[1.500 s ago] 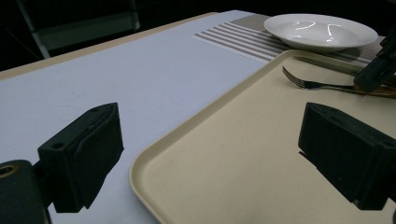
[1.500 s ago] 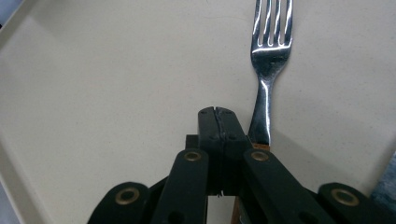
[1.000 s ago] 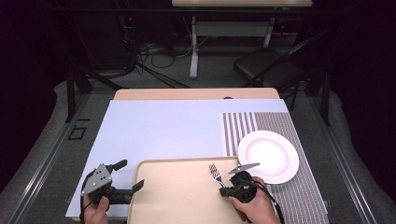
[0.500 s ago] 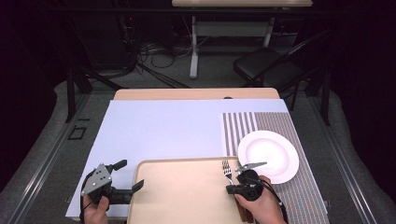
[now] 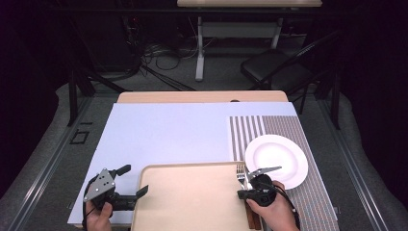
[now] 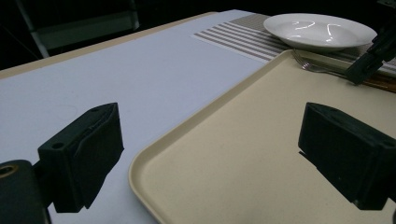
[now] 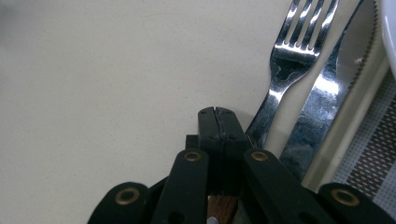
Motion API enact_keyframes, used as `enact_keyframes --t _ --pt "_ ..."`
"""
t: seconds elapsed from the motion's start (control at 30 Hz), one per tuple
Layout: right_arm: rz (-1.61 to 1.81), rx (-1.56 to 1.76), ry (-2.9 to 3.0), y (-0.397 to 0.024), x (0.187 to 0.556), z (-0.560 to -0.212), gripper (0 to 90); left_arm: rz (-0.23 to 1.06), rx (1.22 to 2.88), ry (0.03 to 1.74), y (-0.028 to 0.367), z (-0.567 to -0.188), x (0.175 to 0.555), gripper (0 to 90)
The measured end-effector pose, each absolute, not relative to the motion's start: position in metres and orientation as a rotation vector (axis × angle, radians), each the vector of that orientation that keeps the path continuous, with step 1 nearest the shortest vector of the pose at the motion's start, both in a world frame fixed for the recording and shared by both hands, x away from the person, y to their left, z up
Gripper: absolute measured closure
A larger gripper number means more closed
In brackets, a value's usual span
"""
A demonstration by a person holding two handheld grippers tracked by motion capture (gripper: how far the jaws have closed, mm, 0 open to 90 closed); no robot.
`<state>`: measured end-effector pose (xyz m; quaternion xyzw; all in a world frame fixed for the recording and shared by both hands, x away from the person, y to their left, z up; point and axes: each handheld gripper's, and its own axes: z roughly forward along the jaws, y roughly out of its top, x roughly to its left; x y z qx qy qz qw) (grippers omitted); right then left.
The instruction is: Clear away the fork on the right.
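Right tool [image 7: 217, 114]: clenched, jaws shut tip to tip with nothing seen between them. Sits low over the neck of the fork [image 7: 299, 42], with a wooden handle just visible beneath the linkage. Looks like a press or nudge on the fork rather than a pinch. Cannot tell whether the tips actually bear on the metal.

Fork: lies just inside the right rim of the beige tray [image 5: 192, 202], tines pointing toward the far edge of the worktop [image 5: 168, 130]. Runs side by side with a serrated knife [image 7: 327, 93] along that rim, probably lined up as a place setting.

White plate [image 5: 276, 159]: rests on the striped placemat [image 5: 269, 127] near the right edge of the worktop, just beyond the cutlery.

Left tool [image 5: 134, 180]: released, jaws spread wide on either side of the tray's near left corner, not visibly touching it. Seems parked there to steady the tray at the near edge of the worktop if it slides while the cutlery is worked.
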<state>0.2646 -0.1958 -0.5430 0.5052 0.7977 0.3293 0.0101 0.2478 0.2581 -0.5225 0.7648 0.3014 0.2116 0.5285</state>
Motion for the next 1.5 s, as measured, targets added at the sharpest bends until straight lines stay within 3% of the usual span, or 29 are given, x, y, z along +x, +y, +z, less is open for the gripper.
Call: enact_keyframes --t 0.53,0.83,1.1,1.27,1.5 --pt "1.018 1.570 2.495 -0.196 0.264 -0.543 89.9 0.505 1.827 0.718 0.258 -0.522 0.248 6.7" --pt "1.104 1.528 2.486 -0.196 0.258 -0.533 80.1 0.504 1.833 0.718 0.259 -0.522 0.248 6.7" --pt "1.143 1.385 2.457 -0.194 0.253 -0.524 61.7 0.503 1.833 0.718 0.258 -0.522 0.247 6.7" --pt "1.163 1.275 2.434 -0.196 0.252 -0.522 54.6 0.504 1.831 0.721 0.259 -0.522 0.247 6.7" --pt "1.198 1.196 2.436 -0.198 0.249 -0.518 53.5 0.501 1.830 0.722 0.259 -0.522 0.248 6.7"
